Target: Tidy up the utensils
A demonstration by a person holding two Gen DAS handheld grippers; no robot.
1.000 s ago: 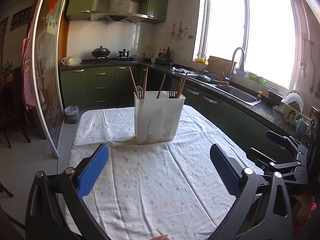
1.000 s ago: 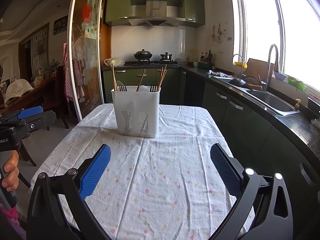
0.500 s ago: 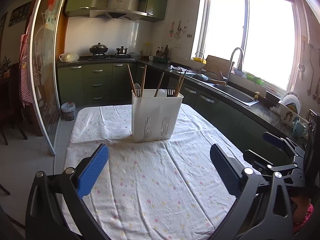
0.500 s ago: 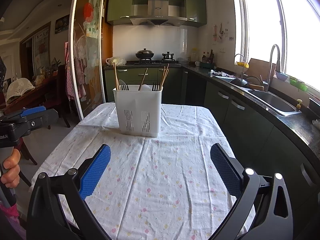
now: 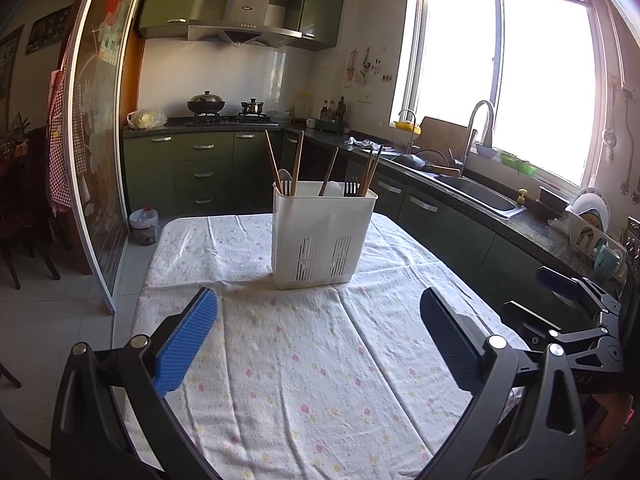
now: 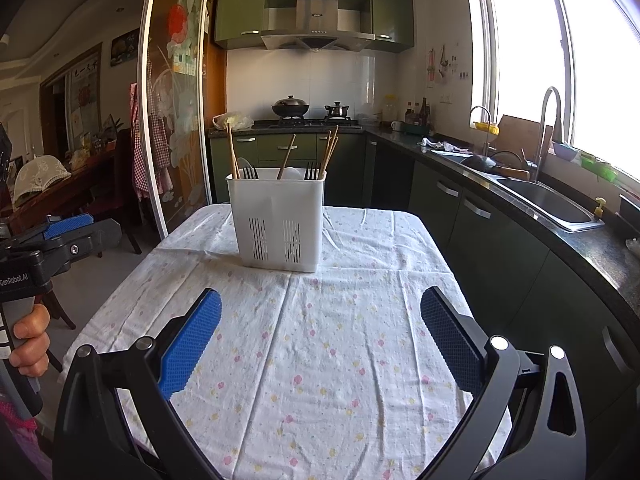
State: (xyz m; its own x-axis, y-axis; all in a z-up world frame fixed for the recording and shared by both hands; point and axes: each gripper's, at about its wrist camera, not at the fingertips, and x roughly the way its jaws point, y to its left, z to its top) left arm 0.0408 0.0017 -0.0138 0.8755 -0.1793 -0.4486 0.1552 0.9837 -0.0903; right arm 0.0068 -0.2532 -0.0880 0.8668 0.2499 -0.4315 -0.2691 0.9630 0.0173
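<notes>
Both the left gripper (image 5: 318, 334) and right gripper (image 6: 320, 334) were spread and empty, so approaching the white slotted plastic utensil caddy (image 5: 322, 236) wanted one wooden chopstick (image 5: 273, 164) singled out cleanly.

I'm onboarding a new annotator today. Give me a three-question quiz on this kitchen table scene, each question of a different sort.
1. True or false: the left gripper is shut on a fork.
2. Multiple choice: the white utensil holder stands on A) the counter, B) the floral tablecloth, C) the stove.
3. Fill in: beside forks and a spoon, the holder contains wooden ____.

Key: 1 false, both it and the right gripper are open and empty; 2 B; 3 chopsticks.
</notes>
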